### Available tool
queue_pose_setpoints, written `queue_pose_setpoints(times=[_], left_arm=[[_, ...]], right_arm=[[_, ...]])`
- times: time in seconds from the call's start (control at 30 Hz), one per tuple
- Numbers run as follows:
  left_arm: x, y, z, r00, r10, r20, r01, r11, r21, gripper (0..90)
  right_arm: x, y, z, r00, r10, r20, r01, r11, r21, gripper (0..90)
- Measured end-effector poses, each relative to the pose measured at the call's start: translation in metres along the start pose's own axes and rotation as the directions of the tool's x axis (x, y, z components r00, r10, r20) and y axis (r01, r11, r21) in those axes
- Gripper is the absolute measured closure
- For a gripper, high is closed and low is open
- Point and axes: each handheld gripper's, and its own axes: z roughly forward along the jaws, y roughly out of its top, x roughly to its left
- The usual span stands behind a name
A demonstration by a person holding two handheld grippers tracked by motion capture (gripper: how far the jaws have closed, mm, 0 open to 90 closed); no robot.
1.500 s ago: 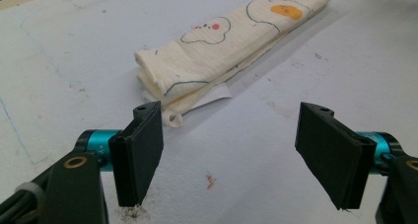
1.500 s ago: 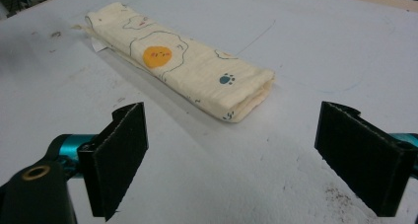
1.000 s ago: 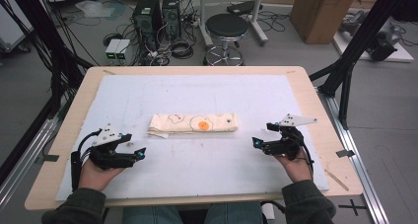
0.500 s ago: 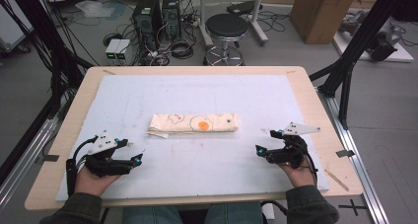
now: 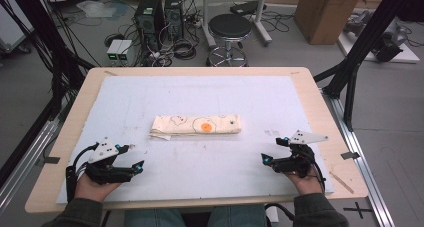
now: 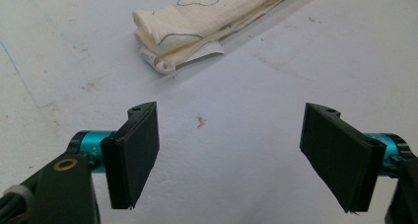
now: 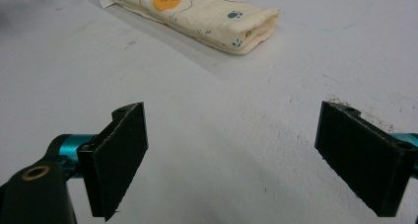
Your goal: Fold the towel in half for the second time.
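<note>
1. A folded cream cloth (image 5: 196, 126) with an orange spot is seen lying flat at the middle of the white mat (image 5: 210, 94) on the table.
2. The left gripper (image 5: 134, 157) is held at the near left, jaws spread wide with nothing between them, well apart from the cloth.
3. The right gripper (image 5: 273, 150) is held at the near right, jaws likewise spread and empty.
4. A small red fleck (image 6: 200, 121) is seen on the mat between the left jaws.

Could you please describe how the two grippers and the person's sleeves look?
Each gripper, left and right, is black, with two flat rectangular black jaw pads on turquoise metal mounts. A pale grey three-cornered plate with small dark marks sits on top. Black cables loop from the bodies. The sleeves are dark olive green.
</note>
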Motion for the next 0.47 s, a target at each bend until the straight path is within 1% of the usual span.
queue_pose_setpoints(times=[0.17,0.33,0.4,0.43,0.47], left_arm=[[0.0004,-0.0015,-0.0003,1.0,0.002,0.0,-0.002,1.0,-0.001,23.4],[0.0003,-0.0024,0.0012,1.0,0.003,0.001,-0.003,1.0,0.005,23.4],[0.0002,-0.0023,0.0013,1.0,0.006,0.002,-0.006,1.0,0.006,23.4],[-0.0003,-0.0021,0.0017,1.0,0.001,0.002,-0.001,1.0,0.001,23.4],[-0.0001,-0.0019,0.0018,1.0,0.006,0.002,-0.006,1.0,0.003,23.4]], right_arm=[[0.0018,-0.0033,-0.0032,1.0,-0.003,0.002,0.003,1.0,-0.002,12.1],[0.0019,-0.0041,-0.0036,1.0,0.007,0.001,-0.007,1.0,-0.002,12.1],[0.0021,-0.0041,-0.0025,1.0,0.003,0.005,-0.003,1.0,-0.002,12.1],[0.0019,-0.0041,-0.0019,1.0,-0.003,0.003,0.003,1.0,-0.002,12.1],[0.002,-0.004,-0.0015,1.0,-0.006,0.007,0.006,1.0,0.001,12.1]])
